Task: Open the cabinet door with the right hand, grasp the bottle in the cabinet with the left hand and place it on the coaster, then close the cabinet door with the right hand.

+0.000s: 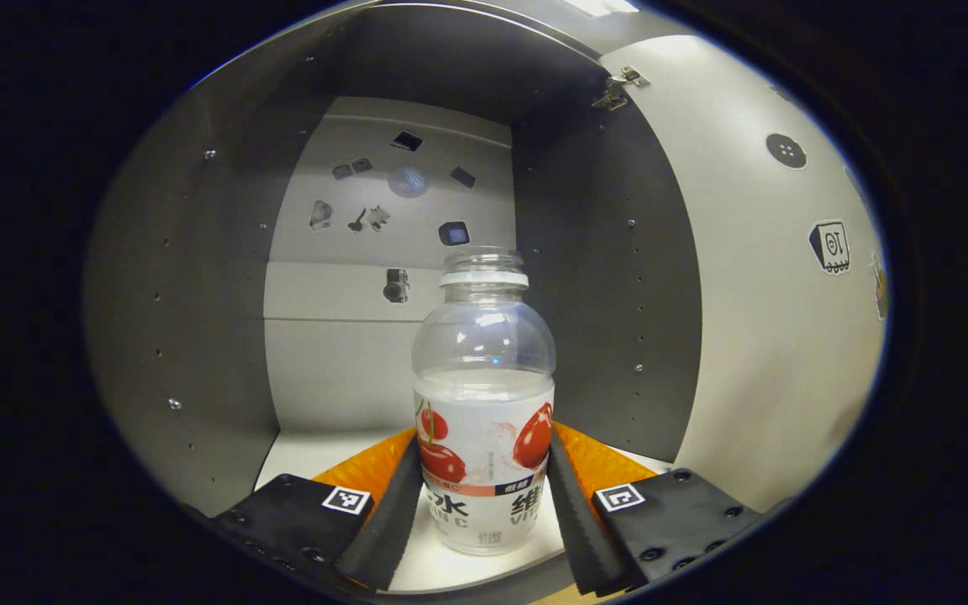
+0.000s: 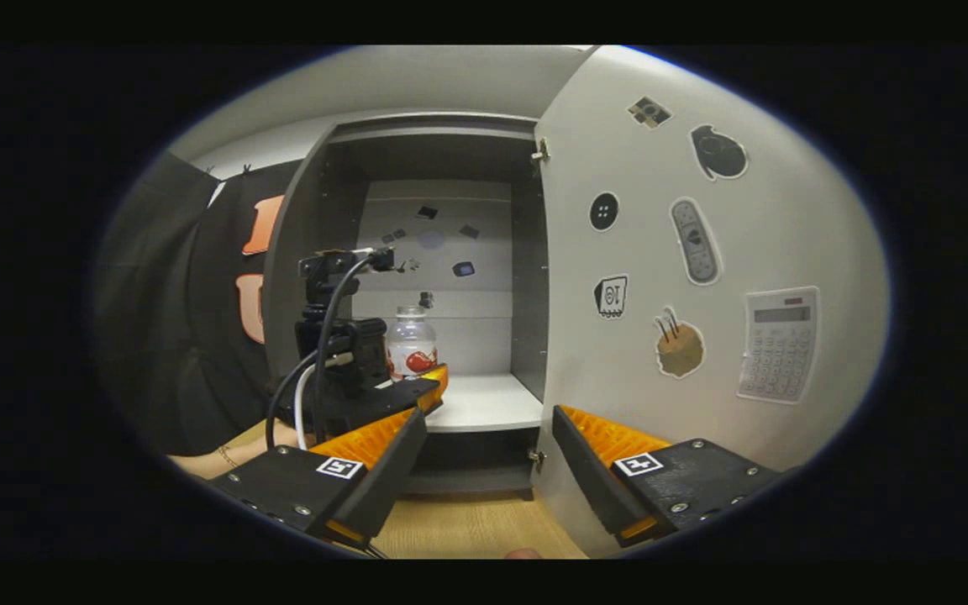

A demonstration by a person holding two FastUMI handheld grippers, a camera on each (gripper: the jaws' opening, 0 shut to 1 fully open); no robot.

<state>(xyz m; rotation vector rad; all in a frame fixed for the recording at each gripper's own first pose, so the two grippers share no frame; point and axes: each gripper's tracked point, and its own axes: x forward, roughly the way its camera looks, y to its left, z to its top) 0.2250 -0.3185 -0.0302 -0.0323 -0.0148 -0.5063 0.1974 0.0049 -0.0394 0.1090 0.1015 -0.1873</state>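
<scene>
**Left gripper closing on the bottle**

With the door [image 2: 702, 277] swung wide to the right, the first step looked done and the grasp was in hand. The bottle [image 1: 484, 403] stood on the white shelf [image 2: 484, 403] inside the cabinet [image 1: 190, 319], near its front edge, between the left gripper's [image 1: 484, 496] fingers. Those fingers sat just beside its labelled lower half, one on each side; whether both pressed on it I could not tell. The bottle stood upright, long axis vertical, its capless neck pointing up and its label facing the left gripper view.

The right gripper [image 2: 484, 470] hung apart from the door, jaws wide and empty, over the wooden table [image 2: 467, 529].

Next, I judged, the left gripper needed a firm squeeze, then a level pull straight out, keeping the open mouth up. The coaster was not seen.
</scene>
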